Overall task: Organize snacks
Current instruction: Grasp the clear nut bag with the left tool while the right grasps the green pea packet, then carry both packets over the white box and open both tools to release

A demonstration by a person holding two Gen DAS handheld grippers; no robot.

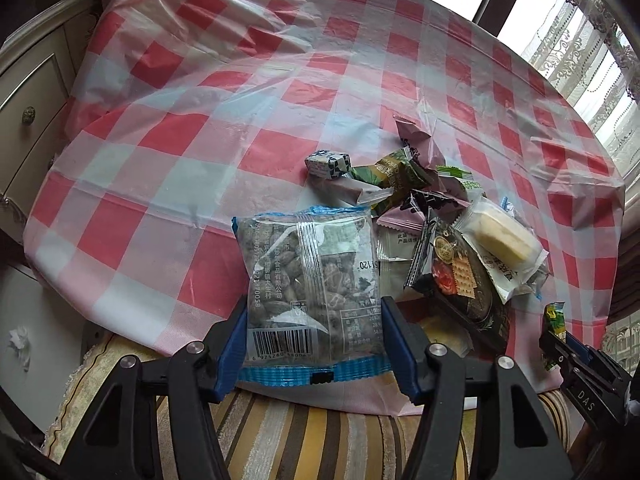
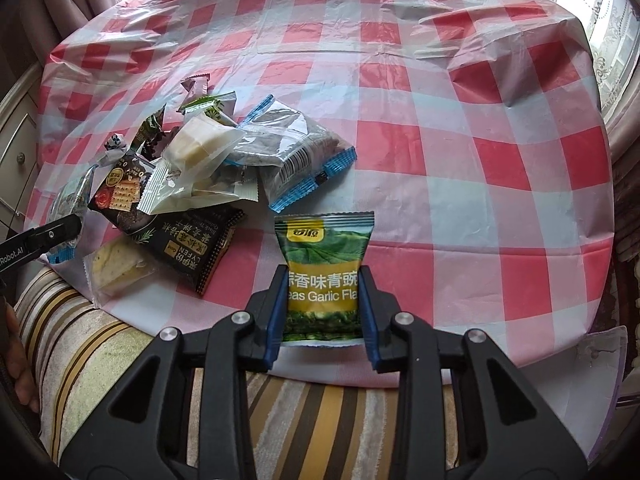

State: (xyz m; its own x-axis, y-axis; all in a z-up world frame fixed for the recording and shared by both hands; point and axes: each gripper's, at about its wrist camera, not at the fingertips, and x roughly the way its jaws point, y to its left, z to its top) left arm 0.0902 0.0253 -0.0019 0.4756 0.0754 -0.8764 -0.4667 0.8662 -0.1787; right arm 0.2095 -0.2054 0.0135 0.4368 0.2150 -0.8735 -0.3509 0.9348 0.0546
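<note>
While both hands hold packets: each packet hangs clear above the near edge of the bench.
Left gripper: its blue fingers are clamped on the sides of a clear nut packet with blue sealed ends, barcode toward the camera.
Right gripper: its fingers are pressed on a green and yellow garlic pea packet, held upright.
Snack pile: loose wrapped snacks heaped on the checked cloth near the bench edge, between the two grippers.
In the pile: a black cracker pack, a pale cake in clear wrap, a second clear packet with blue ends, a small blue-and-white candy.
Below: a striped cushion just under the bench edge.
</note>
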